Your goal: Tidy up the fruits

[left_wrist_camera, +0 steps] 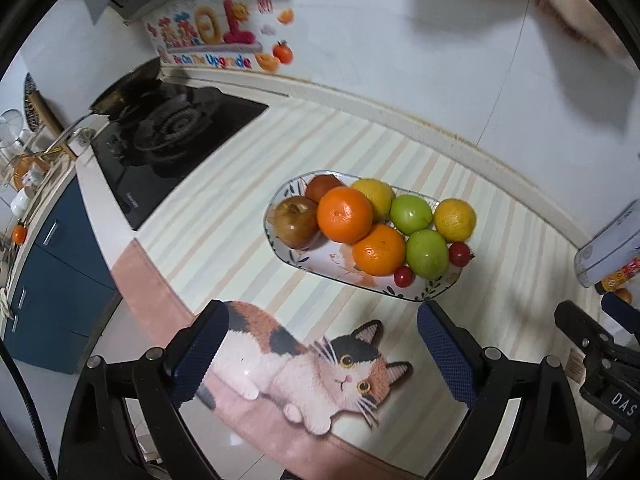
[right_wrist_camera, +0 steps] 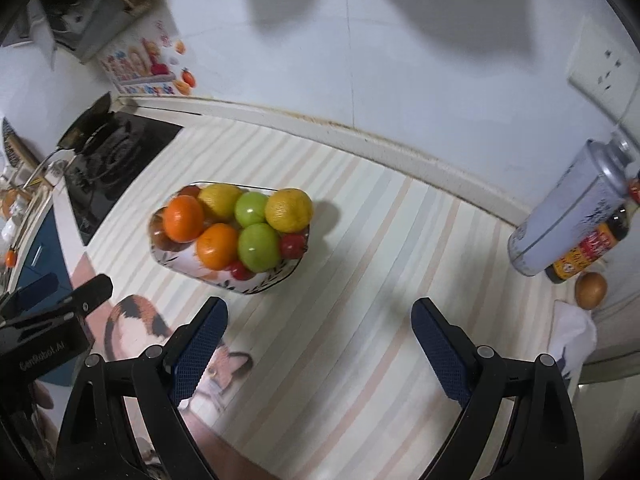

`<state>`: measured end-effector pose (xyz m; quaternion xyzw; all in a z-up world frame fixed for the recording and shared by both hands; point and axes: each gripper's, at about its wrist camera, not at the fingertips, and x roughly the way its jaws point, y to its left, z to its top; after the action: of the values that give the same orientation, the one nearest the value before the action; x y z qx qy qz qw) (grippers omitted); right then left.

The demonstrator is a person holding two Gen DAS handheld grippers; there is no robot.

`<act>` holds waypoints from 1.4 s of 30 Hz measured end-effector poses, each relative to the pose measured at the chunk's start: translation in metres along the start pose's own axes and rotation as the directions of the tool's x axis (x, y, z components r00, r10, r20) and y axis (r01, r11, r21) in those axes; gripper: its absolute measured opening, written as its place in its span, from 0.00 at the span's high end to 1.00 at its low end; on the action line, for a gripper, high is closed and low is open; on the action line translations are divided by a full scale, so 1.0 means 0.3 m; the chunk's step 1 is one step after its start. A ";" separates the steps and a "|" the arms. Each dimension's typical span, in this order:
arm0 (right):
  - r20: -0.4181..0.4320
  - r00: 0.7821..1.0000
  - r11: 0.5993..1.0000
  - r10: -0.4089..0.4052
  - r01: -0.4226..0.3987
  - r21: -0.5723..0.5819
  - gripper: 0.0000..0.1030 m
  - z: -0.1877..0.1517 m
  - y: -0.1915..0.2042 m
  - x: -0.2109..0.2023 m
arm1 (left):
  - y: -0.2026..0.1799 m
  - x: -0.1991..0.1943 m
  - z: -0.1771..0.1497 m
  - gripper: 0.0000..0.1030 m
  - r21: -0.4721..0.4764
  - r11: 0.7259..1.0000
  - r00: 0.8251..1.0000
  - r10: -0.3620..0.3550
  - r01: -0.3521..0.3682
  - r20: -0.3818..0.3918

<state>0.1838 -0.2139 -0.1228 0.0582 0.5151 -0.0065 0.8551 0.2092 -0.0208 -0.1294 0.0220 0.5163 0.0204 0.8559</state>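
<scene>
Left gripper (left_wrist_camera: 322,344), right gripper (right_wrist_camera: 320,340) both spread wide, empty; fruit piled on plate (left_wrist_camera: 280,200). Sorting looks finished; only stand-off remains.

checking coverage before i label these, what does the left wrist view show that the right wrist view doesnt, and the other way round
Only the left wrist view shows the whole cat picture on the mat and the brown apple in full.

Only the right wrist view shows the wall socket, the full metal can, the sauce bottle and a brown round item beside it.

Both show the oval plate of fruit, the striped mat, the gas stove, and each view's own gripper open and empty: left gripper, right gripper.
</scene>
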 end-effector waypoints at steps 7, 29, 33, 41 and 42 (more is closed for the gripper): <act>0.077 0.997 0.999 0.006 -0.002 -0.053 0.07 -0.104 0.053 -0.262 | 0.047 -0.251 -0.086 0.06 0.007 0.999 0.996 -0.033 0.032 0.087; 0.234 0.971 0.998 0.040 -0.026 -0.065 0.07 -0.329 0.113 -0.879 | 0.105 -0.722 -0.312 0.06 0.064 0.995 0.970 -0.095 0.082 0.224; 0.234 0.971 0.998 0.043 -0.029 -0.064 0.07 -0.335 0.116 -0.891 | 0.107 -0.733 -0.318 0.06 0.053 0.994 0.968 -0.102 0.092 0.228; 0.213 0.976 0.998 0.046 -0.035 -0.054 0.06 -0.291 0.093 -0.822 | 0.101 -0.697 -0.281 0.06 0.043 0.996 0.969 -0.090 0.082 0.230; 0.211 0.976 0.998 0.043 -0.031 -0.056 0.06 -0.283 0.091 -0.809 | 0.105 -0.691 -0.274 0.06 0.042 0.996 0.969 -0.087 0.080 0.231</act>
<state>-0.0029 -0.1895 0.0545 0.0445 0.4196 0.0167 0.9065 0.0396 0.0001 0.0171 0.0163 0.4134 -0.0266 0.9100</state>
